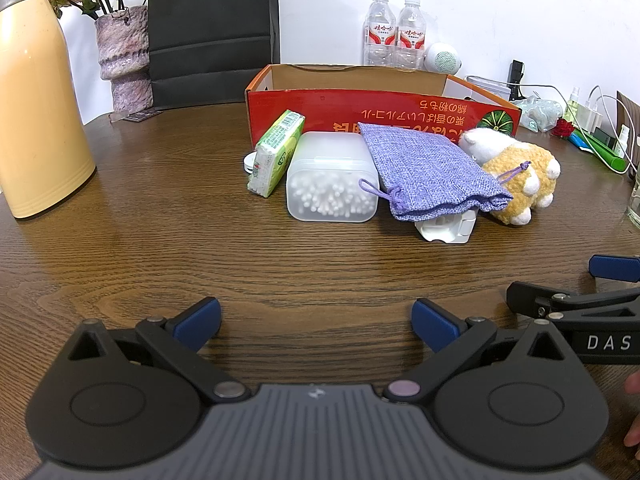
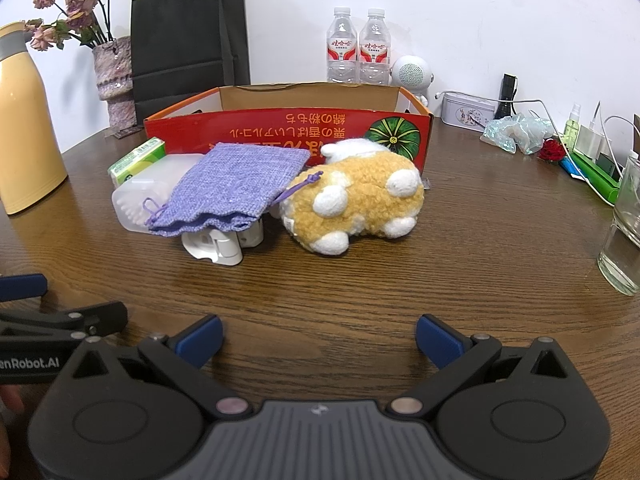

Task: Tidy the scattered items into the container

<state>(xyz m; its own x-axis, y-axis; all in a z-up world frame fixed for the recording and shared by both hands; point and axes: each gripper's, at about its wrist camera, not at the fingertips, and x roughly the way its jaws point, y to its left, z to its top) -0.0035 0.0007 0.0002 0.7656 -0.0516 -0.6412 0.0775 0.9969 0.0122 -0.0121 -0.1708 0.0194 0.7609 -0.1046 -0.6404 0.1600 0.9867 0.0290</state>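
Note:
A red open cardboard box [image 1: 384,110] [image 2: 288,128] stands on the wooden table. In front of it lie a green packet [image 1: 276,152] [image 2: 138,162], a clear tub of cotton swabs [image 1: 332,178] [image 2: 136,200], a purple drawstring pouch [image 1: 428,168] [image 2: 236,188] draped over a white plastic item [image 1: 444,228] [image 2: 220,246], and a tan-and-white plush toy [image 1: 516,176] [image 2: 360,200]. My left gripper [image 1: 316,322] is open and empty, well short of the items. My right gripper [image 2: 319,338] is open and empty, also near the front.
A yellow thermos [image 1: 36,92] [image 2: 24,124] stands at left, with a vase of dried flowers [image 1: 122,56] and a black paper bag [image 1: 212,32] behind. Two water bottles [image 2: 356,46], a white speaker [image 2: 412,74], a tin [image 2: 468,114] and cables are at back right. A glass [image 2: 624,236] stands at right.

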